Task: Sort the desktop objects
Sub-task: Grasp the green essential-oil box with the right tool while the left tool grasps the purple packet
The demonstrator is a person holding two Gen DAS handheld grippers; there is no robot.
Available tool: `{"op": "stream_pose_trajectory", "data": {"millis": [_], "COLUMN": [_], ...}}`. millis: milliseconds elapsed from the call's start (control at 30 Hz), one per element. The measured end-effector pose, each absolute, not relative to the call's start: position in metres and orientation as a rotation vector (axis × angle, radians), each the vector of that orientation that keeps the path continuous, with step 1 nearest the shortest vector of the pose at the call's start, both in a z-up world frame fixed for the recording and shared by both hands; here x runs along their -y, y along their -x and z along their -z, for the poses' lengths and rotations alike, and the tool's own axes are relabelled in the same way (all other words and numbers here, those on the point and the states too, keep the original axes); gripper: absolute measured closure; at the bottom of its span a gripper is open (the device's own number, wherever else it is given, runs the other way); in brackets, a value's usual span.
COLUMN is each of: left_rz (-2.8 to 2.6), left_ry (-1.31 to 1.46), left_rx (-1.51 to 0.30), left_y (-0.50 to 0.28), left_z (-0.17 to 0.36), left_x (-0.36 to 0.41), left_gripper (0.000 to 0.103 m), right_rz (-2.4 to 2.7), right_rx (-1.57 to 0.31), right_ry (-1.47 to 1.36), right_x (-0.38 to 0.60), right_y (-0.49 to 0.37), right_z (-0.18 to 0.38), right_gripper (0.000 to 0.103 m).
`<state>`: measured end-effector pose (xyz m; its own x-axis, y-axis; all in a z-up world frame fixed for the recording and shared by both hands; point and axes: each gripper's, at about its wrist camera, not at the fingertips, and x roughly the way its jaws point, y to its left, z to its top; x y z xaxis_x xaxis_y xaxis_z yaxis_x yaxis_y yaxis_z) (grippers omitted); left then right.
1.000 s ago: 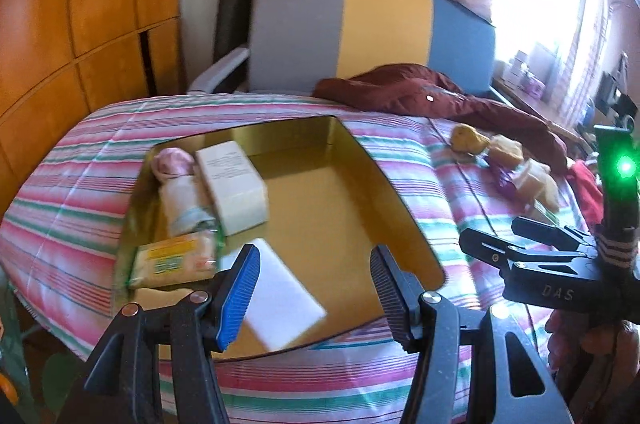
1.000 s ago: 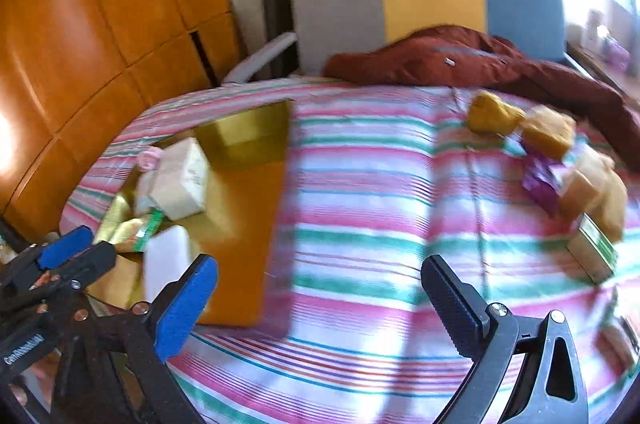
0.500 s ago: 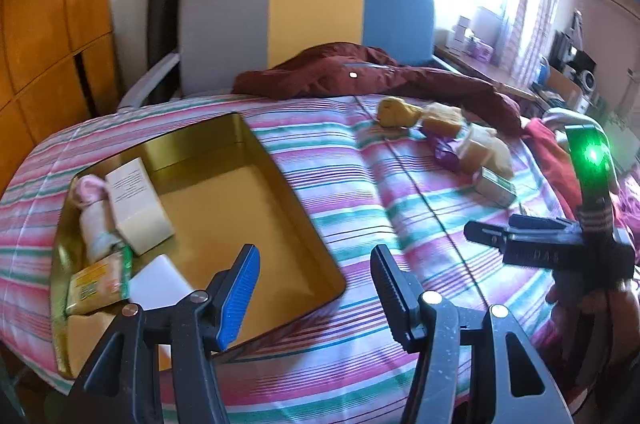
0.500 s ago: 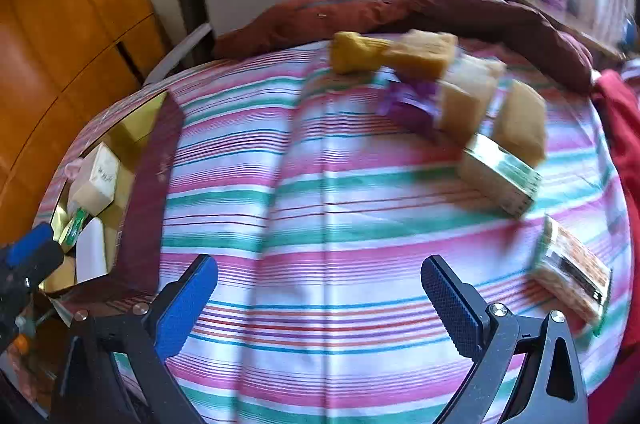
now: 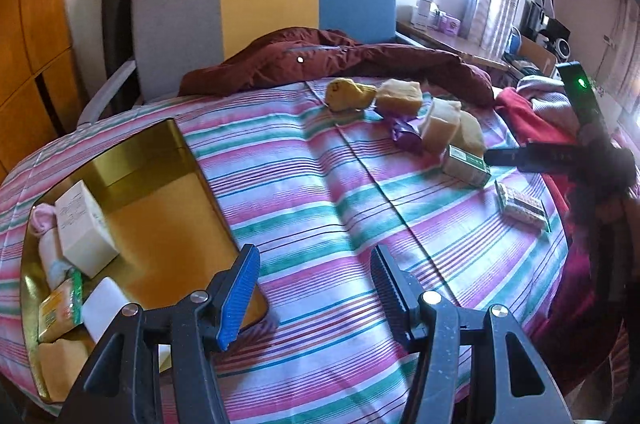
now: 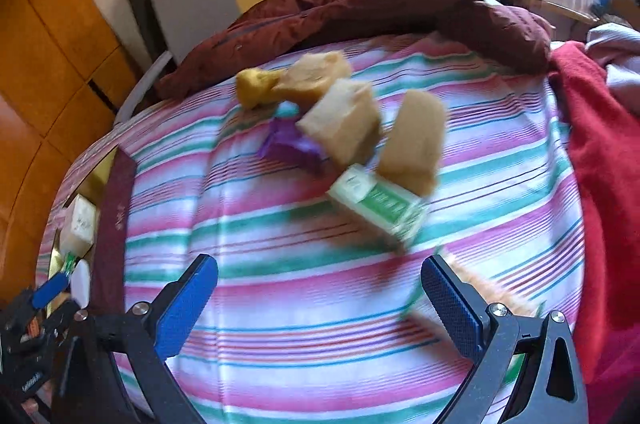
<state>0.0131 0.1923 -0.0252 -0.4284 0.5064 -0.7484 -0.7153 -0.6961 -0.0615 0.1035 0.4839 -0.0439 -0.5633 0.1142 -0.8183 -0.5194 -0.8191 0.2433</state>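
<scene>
At the lower left of the left wrist view a gold tray (image 5: 188, 159) is seen on the striped bed cover (image 5: 320, 191); a white box (image 5: 82, 228), a pink roll (image 5: 43, 218), a yellow packet (image 5: 60, 308) and a white pad (image 5: 102, 306) are held at its left end. The left tongs (image 5: 316, 288) are shown at the bottom centre, spread wide with nothing between the jaws, over the tray's right edge and the cover. Toward the upper right a cluster of yellow sponges (image 5: 400, 95), a purple wrapper (image 5: 406, 135) and a green-and-white box (image 5: 466, 165) is grouped, with a flat packet (image 5: 522, 205) lying apart to the lower right. In the right wrist view the right tongs (image 6: 320, 288) are seen wide apart and empty, just below the blurred green-and-white box (image 6: 380, 205). A maroon jacket (image 6: 380, 11) is draped along the top.
</scene>
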Motion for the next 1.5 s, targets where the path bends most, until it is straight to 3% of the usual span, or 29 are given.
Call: {"op": "stream_pose_trajectory", "data": {"millis": [633,933,967,1033,1067,1500], "left_rz": [-2.075,-2.055,-2.051,-2.038,-2.030,-1.971], "left_ry": [1.022,1.042,1.048,1.060,1.069,1.150], "left_rx": [-0.390,-0.395,-0.394,-0.380,-0.377,-0.344], "left_y": [-0.010,0.005,0.008,0.012,0.015,0.058], "left_z": [0.038,0.044,0.045,0.047,0.048,0.058], "left_x": [-0.233,-0.262,-0.267,-0.274,-0.279,-0.340], "left_gripper": [0.045,0.045,0.045,0.045,0.045,0.043], "right_rz": [-2.199,-2.140,-2.143,-2.136,-2.135,-2.156], "right_rx": [-0.948,-0.908,-0.898,-0.880,-0.876,-0.886], "right_ry": [1.154,1.203,1.212,1.209,1.207,1.269], "right_x": [-0.543,-0.539,-0.538,-0.538,-0.540,-0.538], "right_y": [-0.074,-0.055,-0.054,-0.054,-0.054,-0.051], "right_z": [0.089,0.102,0.102,0.101,0.099,0.096], "right_gripper": [0.000,0.001,0.003,0.020,0.021,0.022]}}
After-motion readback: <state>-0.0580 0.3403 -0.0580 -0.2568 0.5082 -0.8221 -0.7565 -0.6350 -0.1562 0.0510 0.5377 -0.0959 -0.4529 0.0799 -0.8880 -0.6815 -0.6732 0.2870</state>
